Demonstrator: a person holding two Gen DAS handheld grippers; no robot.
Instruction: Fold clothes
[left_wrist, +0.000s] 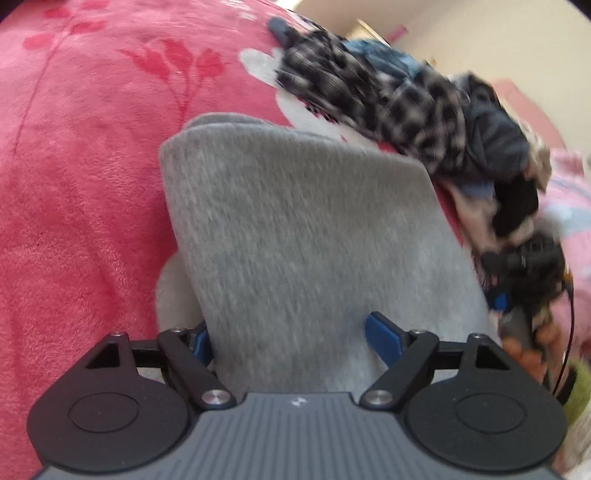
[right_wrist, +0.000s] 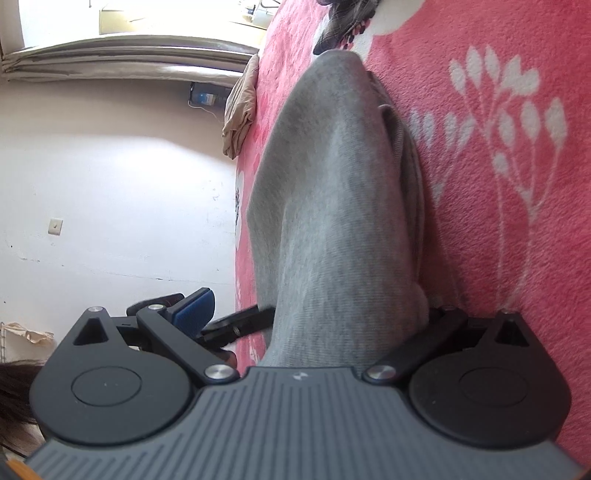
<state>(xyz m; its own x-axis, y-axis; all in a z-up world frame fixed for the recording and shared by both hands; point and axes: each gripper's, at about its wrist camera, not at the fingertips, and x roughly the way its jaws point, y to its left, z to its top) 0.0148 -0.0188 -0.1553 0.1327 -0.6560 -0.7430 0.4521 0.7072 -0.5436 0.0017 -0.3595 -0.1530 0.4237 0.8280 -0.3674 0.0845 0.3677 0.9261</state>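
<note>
Both spread claws, left gripper (left_wrist: 291, 332) and right gripper (right_wrist: 314, 314), straddle the grey garment (left_wrist: 295, 229) at frame centre, ungrasped (layers doubled); keep edges aligned.

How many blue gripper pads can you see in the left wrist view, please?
2: one pad right of the grey garment, one pad partly hidden at its left edge.

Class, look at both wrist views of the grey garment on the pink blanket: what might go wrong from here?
1. Both tongs, left and right, stand wide open around the folded grey garment, so it may slip or unfold when lifted.
2. The pile of unfolded clothes touches the garment's far corner and could snag or drag along.
</note>
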